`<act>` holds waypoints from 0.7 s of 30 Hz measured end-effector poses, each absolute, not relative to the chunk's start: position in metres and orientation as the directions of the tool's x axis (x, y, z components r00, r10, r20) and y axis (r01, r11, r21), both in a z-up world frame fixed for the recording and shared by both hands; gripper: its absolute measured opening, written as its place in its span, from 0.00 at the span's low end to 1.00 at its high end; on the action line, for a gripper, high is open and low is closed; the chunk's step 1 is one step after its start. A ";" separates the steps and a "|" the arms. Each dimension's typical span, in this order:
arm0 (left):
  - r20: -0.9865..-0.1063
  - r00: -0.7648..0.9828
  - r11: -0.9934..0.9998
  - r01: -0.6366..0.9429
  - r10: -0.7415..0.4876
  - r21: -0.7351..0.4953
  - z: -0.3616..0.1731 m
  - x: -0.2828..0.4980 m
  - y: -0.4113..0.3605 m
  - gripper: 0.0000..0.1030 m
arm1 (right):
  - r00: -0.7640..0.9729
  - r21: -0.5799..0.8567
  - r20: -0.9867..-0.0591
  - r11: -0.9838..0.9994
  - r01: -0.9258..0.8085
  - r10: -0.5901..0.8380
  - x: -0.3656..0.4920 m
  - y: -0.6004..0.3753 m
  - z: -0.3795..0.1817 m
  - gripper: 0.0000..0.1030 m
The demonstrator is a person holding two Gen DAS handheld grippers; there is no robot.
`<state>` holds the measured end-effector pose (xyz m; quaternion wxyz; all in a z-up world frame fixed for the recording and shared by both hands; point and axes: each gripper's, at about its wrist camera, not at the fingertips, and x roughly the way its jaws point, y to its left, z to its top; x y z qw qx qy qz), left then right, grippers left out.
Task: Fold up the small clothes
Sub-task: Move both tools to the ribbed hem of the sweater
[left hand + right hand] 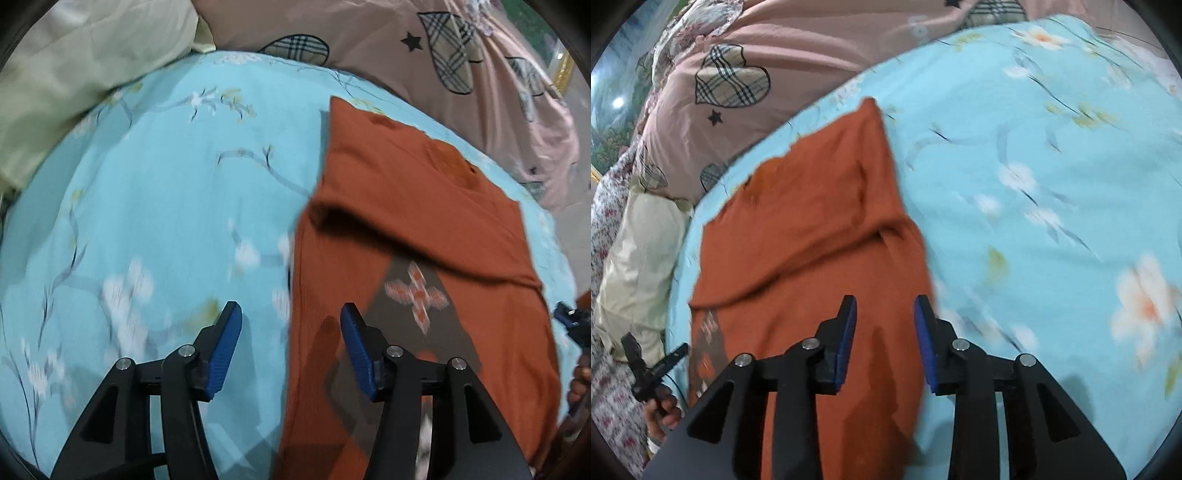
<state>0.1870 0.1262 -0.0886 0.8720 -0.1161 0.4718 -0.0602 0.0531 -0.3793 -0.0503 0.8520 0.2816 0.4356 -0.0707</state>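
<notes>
Rust-orange garment (406,221) is found lying flat on the blue flowered bedsheet (166,203), already narrowed into a long strip, with one side folded over across the upper part and a grey patterned print (417,295) showing beneath that flap. A pink heart-print quilt (424,55) and a pale green pillow (74,74) lie beyond it, clear of the work.

Left tool (291,347) is seen with its jaws set well apart and nothing between them; one blue pad hangs over the sheet, the other over the garment's near edge. Right tool (885,339) is seen with a narrower gap, also empty, above the opposite long edge of the garment. Neither tool is judged to be touching the cloth. Both views are blurred, so fine creases cannot be checked.

The step in hand is judged to be the crosswise fold. For a clean result, the near end should be pinched at both corners together, each tool taking every layer, then lifted evenly and laid over the far end with edges matched. The folded-over side flap should be kept from slipping open during the lift.
</notes>
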 end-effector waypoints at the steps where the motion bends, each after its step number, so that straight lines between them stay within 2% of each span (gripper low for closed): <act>1: -0.808 0.538 0.959 0.002 -0.239 -0.282 -0.089 0.177 0.130 0.56 | 0.601 0.428 -0.787 0.826 0.368 0.140 0.043 -0.380 -0.055 0.34; 3: -0.804 0.522 0.945 0.012 -0.285 -0.327 -0.091 0.160 0.135 0.56 | 0.594 0.494 -0.774 0.796 0.349 0.219 0.027 -0.380 -0.065 0.34; 7: -0.785 0.488 0.912 0.063 -0.382 -0.405 -0.096 0.120 0.137 0.57 | 0.588 0.697 -0.645 0.691 0.192 0.488 -0.008 -0.361 -0.083 0.34; 10: -0.771 0.462 0.891 0.109 -0.437 -0.440 -0.100 0.092 0.132 0.58 | 0.564 0.757 -0.578 0.645 0.102 0.589 -0.034 -0.343 -0.089 0.34; 14: -0.758 0.448 0.878 0.174 -0.474 -0.446 -0.101 0.059 0.123 0.60 | 0.608 0.755 -0.570 0.644 0.123 0.552 -0.037 -0.357 -0.089 0.34; 18: -0.757 0.429 0.869 0.188 -0.492 -0.458 -0.102 0.043 0.121 0.61 | 0.686 0.731 -0.589 0.643 0.228 0.427 -0.002 -0.397 -0.083 0.35; 21: -0.759 0.426 0.869 0.185 -0.492 -0.459 -0.102 0.041 0.121 0.61 | 0.692 0.714 -0.616 0.637 0.289 0.376 0.039 -0.427 -0.082 0.39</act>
